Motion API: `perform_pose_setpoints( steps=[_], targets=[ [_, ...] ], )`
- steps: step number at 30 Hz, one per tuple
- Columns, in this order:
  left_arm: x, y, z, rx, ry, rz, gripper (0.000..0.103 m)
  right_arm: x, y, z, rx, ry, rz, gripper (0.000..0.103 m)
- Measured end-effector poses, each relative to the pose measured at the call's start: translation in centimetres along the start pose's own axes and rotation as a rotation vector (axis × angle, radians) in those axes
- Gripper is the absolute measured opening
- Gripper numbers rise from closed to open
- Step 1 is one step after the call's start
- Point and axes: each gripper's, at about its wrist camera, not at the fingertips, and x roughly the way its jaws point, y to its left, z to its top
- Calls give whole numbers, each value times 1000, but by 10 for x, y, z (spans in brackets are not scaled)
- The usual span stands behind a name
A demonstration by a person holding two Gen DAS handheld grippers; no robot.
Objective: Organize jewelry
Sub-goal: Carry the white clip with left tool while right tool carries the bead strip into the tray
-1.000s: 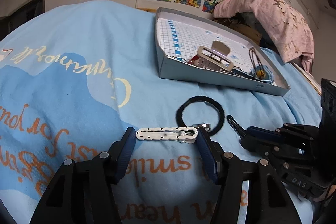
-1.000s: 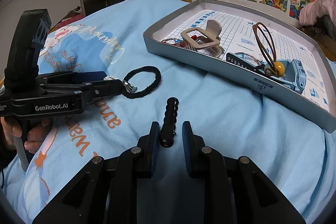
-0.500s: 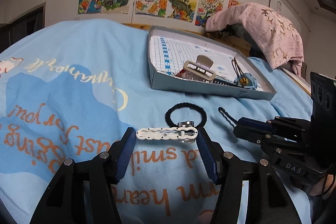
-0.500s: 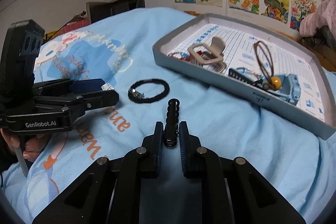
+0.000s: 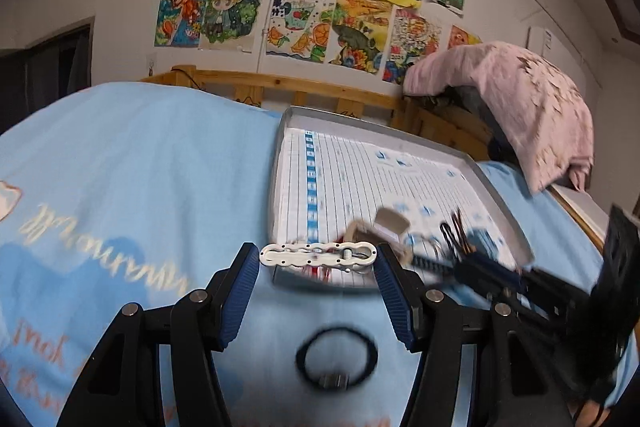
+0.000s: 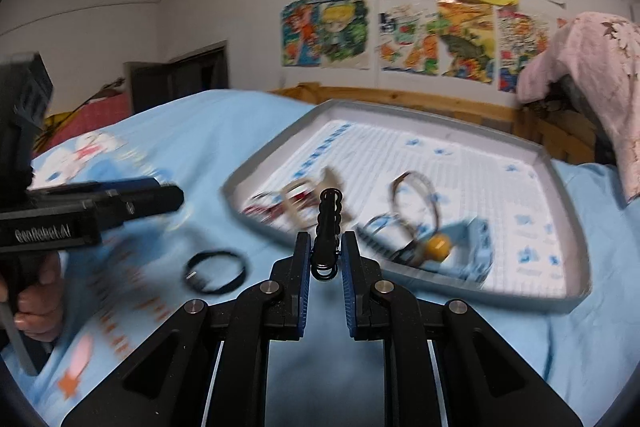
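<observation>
Left gripper [image 5: 318, 259] has the white hair clip [image 5: 318, 254] clamped end to end between its blue pads [image 5: 239, 289], the clip lying crosswise and lifted clear of the blue bedspread [image 5: 132, 167]. Dead ahead at twelve o'clock sits the grey tray [image 5: 496, 187], its near wall just behind the clip from the left wrist camera, with a beige claw clip [image 5: 386, 227] and some dark pieces blurred at its near corner, around one o'clock. Down at six o'clock, between the gripper's arms, the black hair tie [image 5: 337, 357] lies on the bedspread, well short of the tray. Over on the right, the right gripper [image 6: 325, 259] is pinched tight on the black hair clip [image 6: 329, 223], held by its ring end and pointing straight up toward twelve, hanging in front of the tray's near rim [image 6: 280, 231]. From that side the hair tie [image 6: 215, 271] sits at nine o'clock on the cover. Inside the tray: a brown hair loop with a yellow bead [image 6: 436, 245] and a light-blue piece beside it, at two o'clock, all motion-blurred.
</observation>
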Motion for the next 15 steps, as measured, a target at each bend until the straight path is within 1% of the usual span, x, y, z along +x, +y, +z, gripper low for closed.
perform_pose_setpoints(
  steps=[3,7,12,14,15],
  targets=[
    [24,-5,7,17,29,20,57,16,-10,7,29,12,-21,13],
    [45,-11,5,52,64,38,57,36,-24,7,68,48,-30,13],
    [50,-11,3,66,68,43,57,51,-29,1,106,82,-32,13],
    [49,-11,2,67,66,36,60,52,-29,0,101,86,-36,14],
    [48,-10,2,66,65,33,67,53,-28,0,97,87,-40,14]
  ],
)
